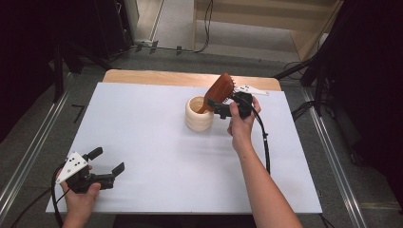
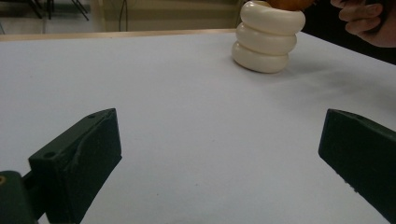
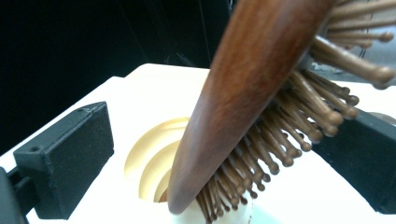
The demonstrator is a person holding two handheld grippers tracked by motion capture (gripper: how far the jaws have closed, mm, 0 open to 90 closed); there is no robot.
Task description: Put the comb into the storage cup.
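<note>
Your right gripper (image 1: 227,105) is spread wide around a wooden hairbrush (image 1: 219,90), not pressing it. The brush stands handle-down, tilted, in a cream ribbed holder (image 1: 198,114) at the worktop's (image 1: 157,142) far middle. Your left gripper (image 1: 105,161) rests open near the worktop's front left corner.

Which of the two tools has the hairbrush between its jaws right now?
The right tool, beside the cream ribbed holder: its open jaws flank the wooden hairbrush standing in that holder. The left tool is at the near left corner, open over bare table.
</note>
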